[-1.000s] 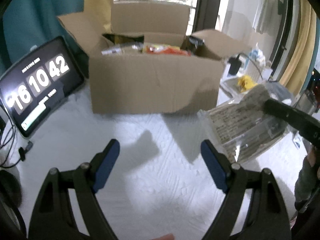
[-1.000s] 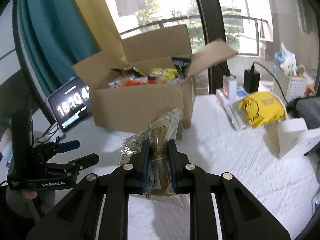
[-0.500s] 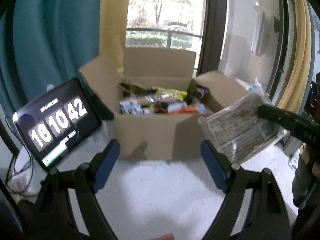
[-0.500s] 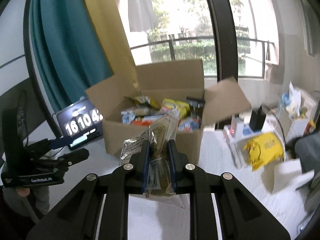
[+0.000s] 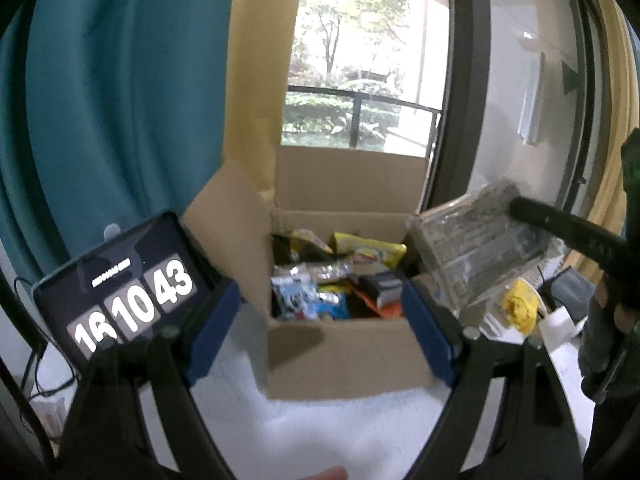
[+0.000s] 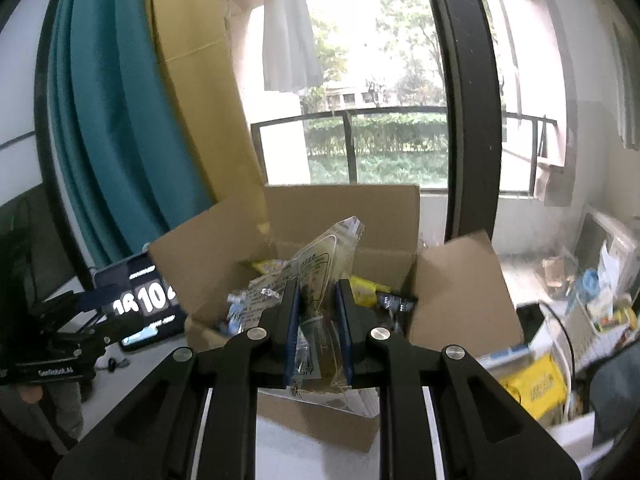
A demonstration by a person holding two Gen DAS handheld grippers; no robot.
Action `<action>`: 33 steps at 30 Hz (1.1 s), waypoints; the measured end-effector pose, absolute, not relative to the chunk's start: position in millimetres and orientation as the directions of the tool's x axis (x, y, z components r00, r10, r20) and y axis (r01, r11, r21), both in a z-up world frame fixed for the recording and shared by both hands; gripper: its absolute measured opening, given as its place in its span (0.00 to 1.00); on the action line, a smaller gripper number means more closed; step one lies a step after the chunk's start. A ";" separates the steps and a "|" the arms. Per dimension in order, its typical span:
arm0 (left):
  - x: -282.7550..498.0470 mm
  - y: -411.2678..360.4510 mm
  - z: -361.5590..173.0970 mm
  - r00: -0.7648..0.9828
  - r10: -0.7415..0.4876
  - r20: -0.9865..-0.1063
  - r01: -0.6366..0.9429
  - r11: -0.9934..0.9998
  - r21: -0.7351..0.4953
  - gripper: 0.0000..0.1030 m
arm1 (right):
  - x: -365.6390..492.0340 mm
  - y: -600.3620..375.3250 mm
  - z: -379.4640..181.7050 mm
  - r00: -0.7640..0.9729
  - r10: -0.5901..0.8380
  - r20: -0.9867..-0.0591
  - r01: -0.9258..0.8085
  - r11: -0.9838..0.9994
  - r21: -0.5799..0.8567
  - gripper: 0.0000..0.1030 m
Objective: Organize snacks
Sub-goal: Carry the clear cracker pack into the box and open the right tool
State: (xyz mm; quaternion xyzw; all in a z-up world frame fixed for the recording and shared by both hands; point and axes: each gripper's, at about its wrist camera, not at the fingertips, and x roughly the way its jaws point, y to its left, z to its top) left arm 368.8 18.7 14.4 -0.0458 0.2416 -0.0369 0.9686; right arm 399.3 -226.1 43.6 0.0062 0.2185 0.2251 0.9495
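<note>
right now one clear snack packet [image 6: 316,280] sits pinched in my right gripper [image 6: 317,336], raised over the one open cardboard box [image 6: 312,420] full of snacks; my left gripper [image 5: 320,332] gapes empty before that box, one tablet [image 5: 120,292] left of it.

left gripper [image 5: 320,320]: jaws spread wide, holding nothing | right gripper [image 6: 318,320]: jaws clamped on packet [image 6: 320,272], raised
</note>
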 end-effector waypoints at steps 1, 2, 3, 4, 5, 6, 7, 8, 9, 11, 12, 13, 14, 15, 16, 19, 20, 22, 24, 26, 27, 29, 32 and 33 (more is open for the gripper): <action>375.3 20.0 15.1 0.883 -0.091 -0.459 0.047 0.993 -0.107 0.82 | 406.0 -225.5 45.4 0.807 0.429 -0.405 -0.422 0.900 0.110 0.18; 381.2 21.1 15.7 0.886 -0.089 -0.456 0.045 0.993 -0.106 0.82 | 412.7 -225.4 47.3 0.810 0.428 -0.401 -0.421 0.900 0.113 0.18; 386.5 21.7 16.0 0.887 -0.084 -0.454 0.041 0.994 -0.105 0.82 | 418.3 -225.2 48.4 0.813 0.427 -0.397 -0.417 0.901 0.116 0.18; 390.5 21.6 15.7 0.888 -0.082 -0.452 0.039 0.994 -0.105 0.82 | 425.5 -224.3 49.5 0.817 0.423 -0.392 -0.412 0.904 0.117 0.18; 395.7 22.1 16.1 0.890 -0.083 -0.448 0.040 0.994 -0.106 0.82 | 431.8 -222.9 50.2 0.819 0.421 -0.390 -0.410 0.905 0.116 0.18; 402.7 23.0 16.4 0.893 -0.080 -0.444 0.037 0.994 -0.106 0.82 | 437.0 -221.5 51.3 0.822 0.419 -0.385 -0.409 0.906 0.113 0.18; 407.9 23.4 16.7 0.894 -0.077 -0.441 0.034 0.994 -0.105 0.82 | 444.5 -219.6 52.1 0.828 0.413 -0.380 -0.405 0.908 0.107 0.18; 413.2 24.3 16.4 0.896 -0.074 -0.439 0.031 0.994 -0.105 0.82 | 449.2 -218.5 53.0 0.830 0.411 -0.378 -0.403 0.909 0.103 0.18; 420.1 25.5 16.5 0.898 -0.071 -0.435 0.025 0.994 -0.109 0.82 | 454.8 -217.5 53.0 0.830 0.410 -0.377 -0.404 0.909 0.101 0.18; 427.2 27.6 18.4 0.904 -0.069 -0.421 0.018 0.992 -0.124 0.82 | 470.3 -213.7 51.6 0.829 0.410 -0.380 -0.402 0.910 0.105 0.18; 432.5 28.5 18.6 0.908 -0.070 -0.414 0.016 0.991 -0.132 0.82 | 476.9 -211.9 50.1 0.828 0.411 -0.382 -0.402 0.910 0.107 0.18; 436.5 29.1 18.4 0.908 -0.069 -0.413 0.014 0.991 -0.133 0.82 | 482.4 -210.4 48.6 0.828 0.409 -0.383 -0.401 0.910 0.106 0.18; 441.7 29.5 18.3 0.909 -0.064 -0.412 0.009 0.991 -0.133 0.82 | 487.8 -209.1 46.6 0.830 0.405 -0.383 -0.396 0.912 0.107 0.18; 445.5 30.1 18.3 0.910 -0.061 -0.410 0.006 0.991 -0.133 0.82 | 492.1 -207.6 43.9 0.831 0.402 -0.385 -0.391 0.914 0.110 0.18; 449.7 30.6 17.5 0.910 -0.059 -0.409 0.003 0.991 -0.136 0.82 | 500.8 -206.7 40.4 0.829 0.400 -0.390 -0.387 0.915 0.117 0.19; 455.5 31.5 14.0 0.906 -0.058 -0.420 -0.005 0.989 -0.147 0.82 | 522.5 -206.3 30.0 0.829 0.390 -0.401 -0.358 0.921 0.154 0.19; 457.1 30.9 12.4 0.904 -0.053 -0.423 -0.007 0.990 -0.139 0.82 | 529.1 -207.3 26.9 0.826 0.387 -0.410 -0.350 0.922 0.167 0.19; 458.2 30.3 9.8 0.903 -0.043 -0.428 -0.013 0.992 -0.127 0.82 | 549.2 -208.3 17.7 0.822 0.364 -0.437 -0.311 0.931 0.190 0.20; 459.8 29.9 7.9 0.898 -0.047 -0.437 -0.010 0.992 -0.128 0.82 | 571.9 -208.6 3.9 0.802 0.305 -0.514 -0.247 0.952 0.180 0.27; 461.2 28.1 5.7 0.893 -0.038 -0.448 -0.016 0.993 -0.117 0.82 | 579.4 -212.7 -4.5 0.793 0.274 -0.545 -0.207 0.961 0.182 0.50; 461.5 27.1 4.9 0.891 -0.039 -0.453 -0.015 0.993 -0.115 0.82 | 578.8 -215.6 -7.2 0.796 0.264 -0.545 -0.195 0.964 0.182 0.53; 460.4 25.0 4.9 0.890 -0.040 -0.455 -0.013 0.993 -0.114 0.82 | 572.3 -222.4 -8.7 0.800 0.259 -0.541 -0.190 0.965 0.181 0.53; 457.1 20.0 5.2 0.887 -0.045 -0.459 -0.008 0.994 -0.112 0.82 | 558.1 -227.3 -6.9 0.806 0.246 -0.539 -0.186 0.969 0.164 0.53; 455.1 18.0 5.4 0.887 -0.046 -0.460 -0.004 0.994 -0.107 0.82 | 556.4 -228.8 -7.2 0.806 0.245 -0.540 -0.186 0.969 0.161 0.53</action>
